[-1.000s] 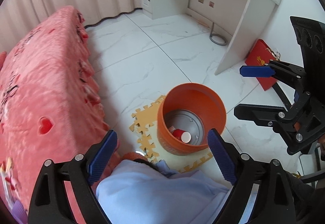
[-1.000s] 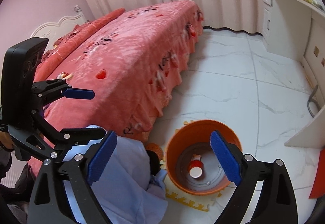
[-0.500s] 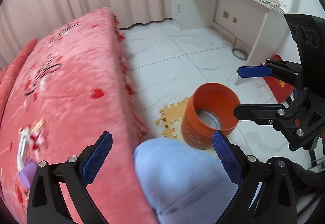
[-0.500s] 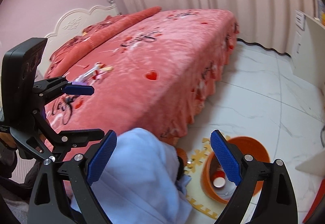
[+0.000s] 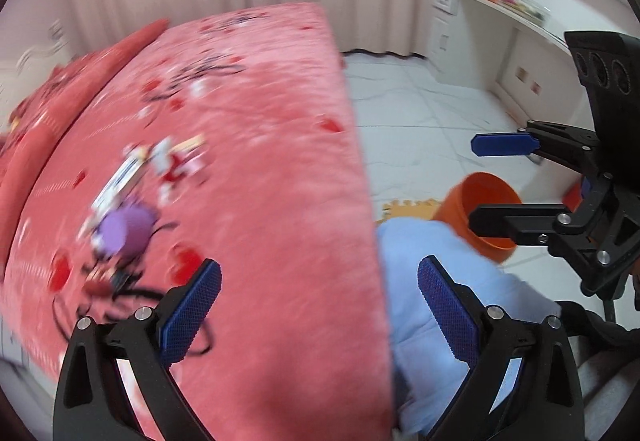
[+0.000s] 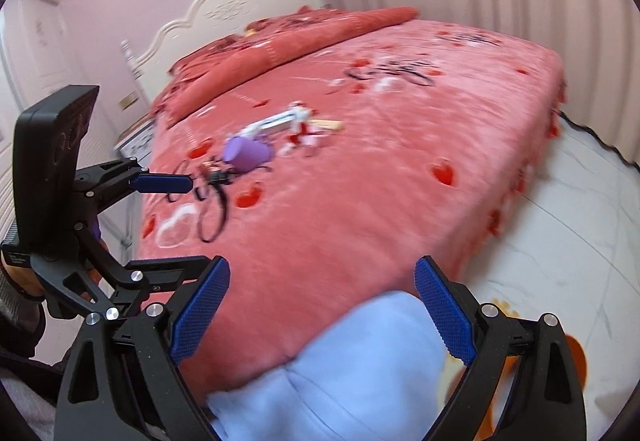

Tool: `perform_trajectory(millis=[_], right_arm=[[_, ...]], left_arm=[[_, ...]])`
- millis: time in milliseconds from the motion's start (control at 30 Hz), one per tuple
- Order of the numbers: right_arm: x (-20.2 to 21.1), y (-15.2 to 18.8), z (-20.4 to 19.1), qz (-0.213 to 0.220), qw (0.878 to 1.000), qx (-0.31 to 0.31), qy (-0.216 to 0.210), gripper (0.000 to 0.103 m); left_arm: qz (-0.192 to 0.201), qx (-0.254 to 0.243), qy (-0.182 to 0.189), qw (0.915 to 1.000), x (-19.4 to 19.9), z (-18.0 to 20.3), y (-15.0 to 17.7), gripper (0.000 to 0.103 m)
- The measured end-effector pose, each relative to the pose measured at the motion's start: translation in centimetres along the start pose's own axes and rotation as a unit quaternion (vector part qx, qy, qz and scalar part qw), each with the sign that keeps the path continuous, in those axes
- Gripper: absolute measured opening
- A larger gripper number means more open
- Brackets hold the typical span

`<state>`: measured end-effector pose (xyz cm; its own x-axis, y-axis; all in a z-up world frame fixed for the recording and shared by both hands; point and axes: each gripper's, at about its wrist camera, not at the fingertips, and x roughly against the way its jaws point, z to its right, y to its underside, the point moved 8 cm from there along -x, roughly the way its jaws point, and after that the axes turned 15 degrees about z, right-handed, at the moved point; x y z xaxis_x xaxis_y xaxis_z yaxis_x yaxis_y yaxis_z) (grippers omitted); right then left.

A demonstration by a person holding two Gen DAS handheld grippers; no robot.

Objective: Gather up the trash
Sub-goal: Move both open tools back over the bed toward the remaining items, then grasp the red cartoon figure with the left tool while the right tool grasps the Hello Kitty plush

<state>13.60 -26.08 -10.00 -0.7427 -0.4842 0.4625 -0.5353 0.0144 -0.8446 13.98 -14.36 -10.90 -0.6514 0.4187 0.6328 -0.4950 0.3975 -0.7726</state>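
The trash lies in a small blurred cluster on top of the bed: a purple cup (image 6: 246, 155) lying on its side, with white and red wrappers (image 6: 298, 127) just beyond it at about 1 o'clock from the cup. In your left wrist view the same purple cup (image 5: 124, 231) sits at 9 o'clock in the picture, with the wrappers (image 5: 172, 161) above it towards 1 o'clock. Motion blur hides finer detail.

They rest on a plush coral-pink bedspread (image 6: 360, 181) printed with red hearts and black script. Off the bed's edge, an orange round bin (image 5: 486, 215) with smooth plastic walls stands on white marble-look floor tiles (image 5: 420, 129), at 3 o'clock in the left view. A pale blue padded knee (image 6: 360, 361) fills the bottom of both views.

Your left gripper (image 5: 320, 313) has its blue textured pads wide apart with nothing between them. Your right gripper (image 6: 322, 315) is likewise spread and holds nothing.

A second ago both cameras looked down into the bin, where a red cup lay; now they face the bed, and the bin's inside is out of sight.

Only the right view shows the carved white headboard (image 6: 240, 13) at 11 o'clock; only the left view shows the white desk (image 5: 500, 29) at 2 o'clock.
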Motion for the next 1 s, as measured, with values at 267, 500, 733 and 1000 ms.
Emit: perform_trajectory(millis=[267, 500, 733, 1000], right_arm=[[-6.8, -2.2, -5.3, -0.016, 0.998, 0.036, -0.056, 0.092], [-12.2, -3.6, -7.6, -0.029, 0.995, 0.057, -0.079, 0.092], [-16.2, -4.2, -8.6, -0.043, 0.993, 0.068, -0.091, 0.092], [-18.9, -3.5, -8.5, -0.062, 0.992, 0.060, -0.092, 0.092]], left_arm=[[-0.007, 0.067, -0.072, 0.9951, 2.1, -9.1, 3.1, 0.097], [-0.015, 0.108, -0.110, 0.9879, 1.8, -15.6, 4.7, 0.097], [-0.027, 0.138, -0.125, 0.9822, -0.1, -20.3, 6.0, 0.097], [-0.043, 0.151, -0.129, 0.9791, -3.1, -24.5, 7.4, 0.097]])
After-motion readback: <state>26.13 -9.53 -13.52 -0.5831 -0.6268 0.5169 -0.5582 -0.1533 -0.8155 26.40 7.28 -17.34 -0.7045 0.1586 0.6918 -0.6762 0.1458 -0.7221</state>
